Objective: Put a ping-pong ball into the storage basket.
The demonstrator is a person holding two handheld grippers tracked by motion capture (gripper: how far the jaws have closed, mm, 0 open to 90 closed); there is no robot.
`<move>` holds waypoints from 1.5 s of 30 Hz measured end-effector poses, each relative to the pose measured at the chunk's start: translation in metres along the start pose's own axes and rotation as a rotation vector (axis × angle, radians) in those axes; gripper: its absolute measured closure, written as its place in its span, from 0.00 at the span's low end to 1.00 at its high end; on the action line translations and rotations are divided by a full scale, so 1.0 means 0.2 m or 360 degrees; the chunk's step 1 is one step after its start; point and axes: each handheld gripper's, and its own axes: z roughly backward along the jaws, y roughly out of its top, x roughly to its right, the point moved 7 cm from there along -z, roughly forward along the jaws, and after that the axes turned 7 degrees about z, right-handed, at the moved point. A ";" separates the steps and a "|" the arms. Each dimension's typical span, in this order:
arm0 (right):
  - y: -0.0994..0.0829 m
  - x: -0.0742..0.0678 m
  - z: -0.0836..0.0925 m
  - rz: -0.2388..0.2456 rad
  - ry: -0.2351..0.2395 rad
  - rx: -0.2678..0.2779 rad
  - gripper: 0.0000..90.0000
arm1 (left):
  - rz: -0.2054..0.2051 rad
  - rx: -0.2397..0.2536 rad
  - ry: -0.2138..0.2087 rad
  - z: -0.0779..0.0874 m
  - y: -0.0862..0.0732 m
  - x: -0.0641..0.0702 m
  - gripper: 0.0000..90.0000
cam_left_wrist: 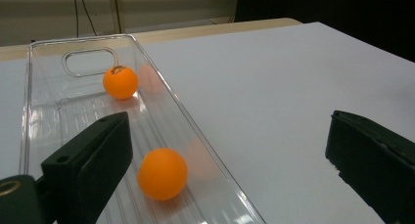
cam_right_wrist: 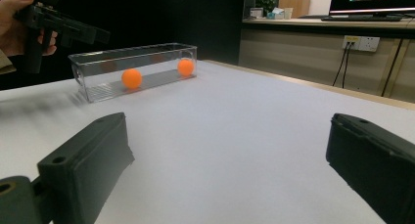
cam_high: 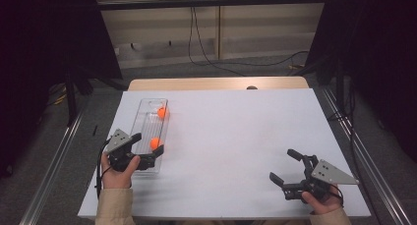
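Left gripper (cam_high: 146,149) is held wide apart over the near end of the clear tray (cam_high: 143,118), gripping nothing; the near ball (cam_high: 156,143) lies inside by its jaw, the far ball (cam_high: 162,113) farther along. Right gripper (cam_high: 282,166) is spread wide, well apart.

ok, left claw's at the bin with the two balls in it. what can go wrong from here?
1. The left claw straddles the near corner of the clear bin, one jaw inside, one outside. Closing could clamp the wall and drag or tip the bin.
2. The near ball lies loose against that wall; a nudge may send it rolling toward the far ball.
3. The right claw is open well off to the side, too far to steady the bin.
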 end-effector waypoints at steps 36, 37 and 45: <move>0.00 0.00 0.00 0.0004 0.0001 -0.0004 0.02 | 0.0030 0.0103 -0.0048 0.03 -0.09 0.00 0.04; 0.00 0.00 0.00 0.0006 0.0000 -0.0002 0.02 | 0.0036 0.0107 -0.0055 0.03 -0.09 0.00 0.04; 0.00 0.00 0.00 0.0007 0.0001 -0.0002 0.02 | 0.0026 0.0115 -0.0054 0.05 -0.10 -0.01 0.04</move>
